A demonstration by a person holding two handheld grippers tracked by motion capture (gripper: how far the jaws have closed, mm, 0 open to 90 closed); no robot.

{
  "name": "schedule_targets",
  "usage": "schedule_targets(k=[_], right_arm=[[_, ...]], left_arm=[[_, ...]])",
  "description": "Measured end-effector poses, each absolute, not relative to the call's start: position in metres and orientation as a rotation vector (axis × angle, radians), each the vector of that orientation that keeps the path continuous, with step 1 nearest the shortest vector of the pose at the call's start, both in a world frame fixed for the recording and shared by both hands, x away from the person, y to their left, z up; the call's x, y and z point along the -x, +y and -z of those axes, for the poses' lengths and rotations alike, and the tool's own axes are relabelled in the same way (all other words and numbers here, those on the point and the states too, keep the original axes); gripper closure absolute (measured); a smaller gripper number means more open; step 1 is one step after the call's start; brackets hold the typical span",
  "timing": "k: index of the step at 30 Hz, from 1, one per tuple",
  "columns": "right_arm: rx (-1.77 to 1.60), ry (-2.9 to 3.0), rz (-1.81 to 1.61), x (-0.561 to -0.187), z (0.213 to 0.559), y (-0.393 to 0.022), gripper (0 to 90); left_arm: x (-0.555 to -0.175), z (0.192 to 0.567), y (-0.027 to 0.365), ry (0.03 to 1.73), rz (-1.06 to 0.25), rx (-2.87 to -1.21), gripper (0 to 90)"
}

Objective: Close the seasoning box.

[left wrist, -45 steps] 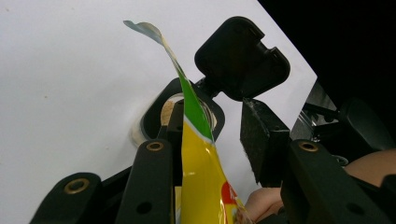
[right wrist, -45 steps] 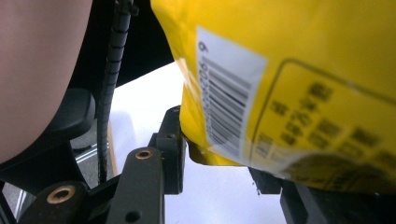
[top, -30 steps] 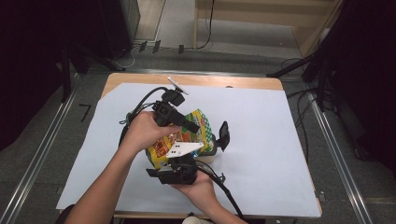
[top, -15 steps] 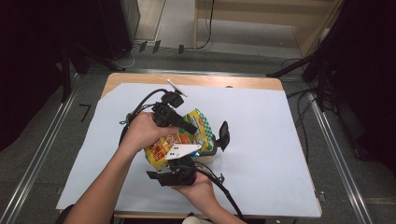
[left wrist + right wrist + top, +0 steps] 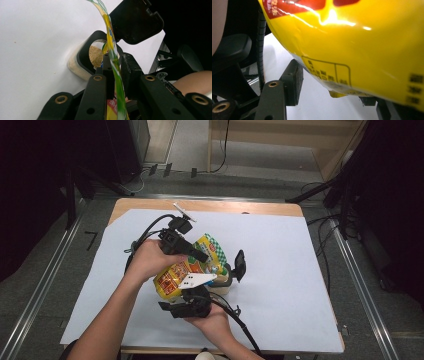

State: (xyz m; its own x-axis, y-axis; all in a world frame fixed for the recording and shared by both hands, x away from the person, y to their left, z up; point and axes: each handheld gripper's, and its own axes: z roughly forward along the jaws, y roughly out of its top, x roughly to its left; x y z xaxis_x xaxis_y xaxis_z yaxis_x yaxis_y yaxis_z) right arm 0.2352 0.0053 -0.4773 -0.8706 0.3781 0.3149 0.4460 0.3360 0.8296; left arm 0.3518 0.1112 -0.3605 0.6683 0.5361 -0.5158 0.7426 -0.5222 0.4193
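Two hand-held grippers on this pour: my left hand-held gripper [image 5: 110, 75] pinches the yellow-green plastic pouch [image 5: 187, 267] tilted over the black-lidded clear container [image 5: 86, 58] mid-bench, so crumbs fall in. Right hand-held gripper [image 5: 332, 82], jaws just opening, sits loose underneath.

We've nipped the left gripper [image 5: 200, 255] tighter on the top edge of the bag [image 5: 186, 270] than a second ago, and it's clamped on the film now. Our right gripper [image 5: 220, 285] has just been opening, its jaws spreading beneath the bag, which sits between them. The bag has tilted slightly further over the container [image 5: 222, 282].
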Motion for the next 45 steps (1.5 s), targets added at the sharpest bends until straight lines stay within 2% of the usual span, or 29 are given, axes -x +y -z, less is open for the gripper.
schedule_targets(k=[6,24,34,45], right_arm=[[0.769,-2.520,1.578,-0.234,0.479,0.007,46.8],[0.761,-2.552,1.537,-0.233,0.484,0.011,46.3],[0.753,-2.567,1.526,-0.231,0.485,0.012,46.6],[0.765,-2.546,1.568,-0.231,0.482,0.010,43.8]], left_arm=[[-0.353,0.364,0.110,0.982,0.435,-2.259,80.9],[-0.351,0.353,0.120,0.919,0.412,-2.227,87.3],[-0.354,0.366,0.111,0.917,0.447,-2.249,86.9],[-0.350,0.353,0.123,0.866,0.457,-2.213,89.8]])
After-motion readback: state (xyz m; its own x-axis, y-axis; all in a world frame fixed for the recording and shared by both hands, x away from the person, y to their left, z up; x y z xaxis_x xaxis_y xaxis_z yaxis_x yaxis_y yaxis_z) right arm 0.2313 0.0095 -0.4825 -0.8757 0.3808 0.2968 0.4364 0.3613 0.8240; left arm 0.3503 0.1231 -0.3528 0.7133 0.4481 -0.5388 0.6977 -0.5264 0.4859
